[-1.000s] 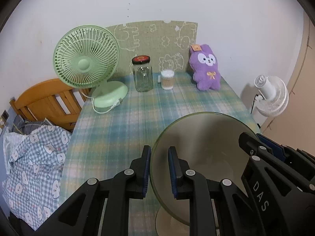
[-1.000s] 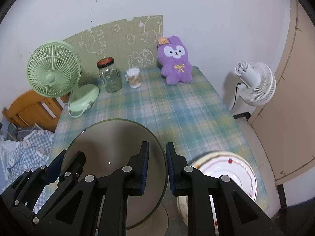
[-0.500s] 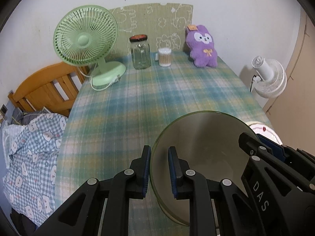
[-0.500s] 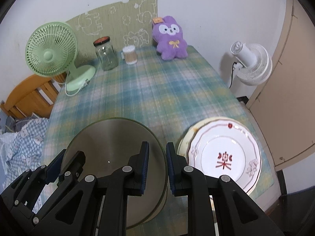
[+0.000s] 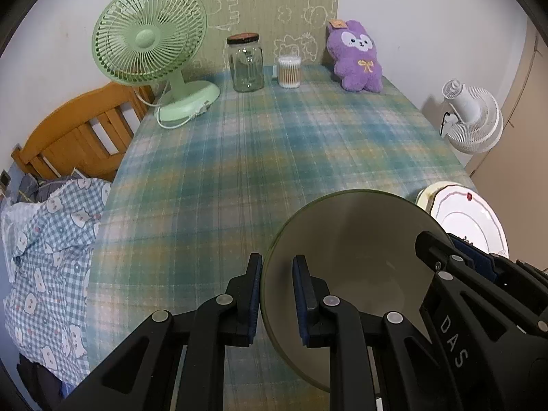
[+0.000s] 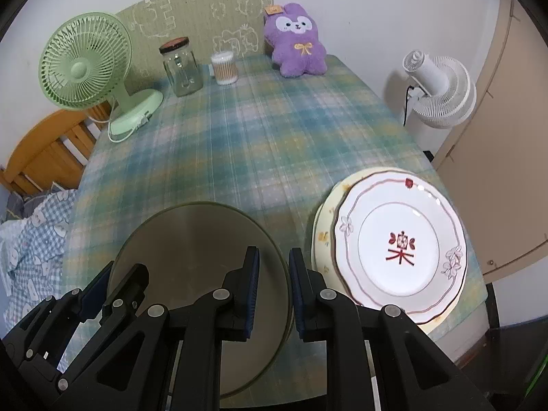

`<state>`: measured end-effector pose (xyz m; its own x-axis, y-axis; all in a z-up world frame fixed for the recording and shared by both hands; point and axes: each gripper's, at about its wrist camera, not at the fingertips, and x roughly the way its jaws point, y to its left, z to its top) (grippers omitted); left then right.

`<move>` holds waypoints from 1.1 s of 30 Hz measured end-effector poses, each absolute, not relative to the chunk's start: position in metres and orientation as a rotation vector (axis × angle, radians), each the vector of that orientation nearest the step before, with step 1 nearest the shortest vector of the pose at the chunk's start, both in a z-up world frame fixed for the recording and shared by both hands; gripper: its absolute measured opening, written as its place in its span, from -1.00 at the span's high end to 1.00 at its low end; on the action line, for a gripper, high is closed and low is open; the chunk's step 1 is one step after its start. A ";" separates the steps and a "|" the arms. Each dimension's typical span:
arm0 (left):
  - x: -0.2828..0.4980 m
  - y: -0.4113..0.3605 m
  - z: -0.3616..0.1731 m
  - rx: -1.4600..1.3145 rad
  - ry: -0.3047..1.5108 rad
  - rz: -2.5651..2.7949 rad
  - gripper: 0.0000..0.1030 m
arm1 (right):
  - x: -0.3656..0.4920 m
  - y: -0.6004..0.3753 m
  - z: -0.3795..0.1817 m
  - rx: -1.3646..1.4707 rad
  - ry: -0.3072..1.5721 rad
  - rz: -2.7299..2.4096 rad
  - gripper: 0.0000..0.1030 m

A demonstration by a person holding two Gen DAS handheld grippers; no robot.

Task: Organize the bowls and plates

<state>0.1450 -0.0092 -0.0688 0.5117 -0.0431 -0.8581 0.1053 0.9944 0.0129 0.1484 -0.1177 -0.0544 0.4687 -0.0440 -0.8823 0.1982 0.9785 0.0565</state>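
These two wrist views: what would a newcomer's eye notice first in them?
Probably the large olive bowl at the near edge of the plaid table, with the left gripper and right gripper each straddling its rim from opposite sides. Next, the white plate with a red character, stacked on a cream plate to the bowl's right. At the far edge, the purple plush bunny stands out.

White letters on right gripper (image 5: 455, 342): "DAS", printed on the black body, seen in the left wrist view.
Red mark on white plate (image 6: 399, 250): one large red Chinese character at the plate's middle; it looks like 樂, though this cannot be told for sure.
Tag on purple plush (image 6: 296, 41): a small orange tag at one ear, print too small to read.
Jar (image 6: 181, 68) lid: dark with a red rim, no legible text.
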 end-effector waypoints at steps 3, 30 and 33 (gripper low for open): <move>0.145 -0.009 -0.073 0.064 1.038 -0.092 0.71 | 0.147 -0.118 -0.059 0.157 1.081 -0.152 0.59; 0.150 -0.012 -0.079 0.062 1.042 -0.118 0.26 | 0.156 -0.129 -0.069 0.156 1.113 -0.096 0.59; 0.151 -0.016 -0.072 0.097 1.033 -0.113 0.01 | 0.157 -0.128 -0.062 0.137 1.107 -0.065 0.59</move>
<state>0.1512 -0.0159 -0.0720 0.5076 -0.0478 -0.8602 0.1391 0.9899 0.0271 0.1573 -0.1281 -0.0620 0.4469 0.0164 -0.8944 0.1203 0.9896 0.0782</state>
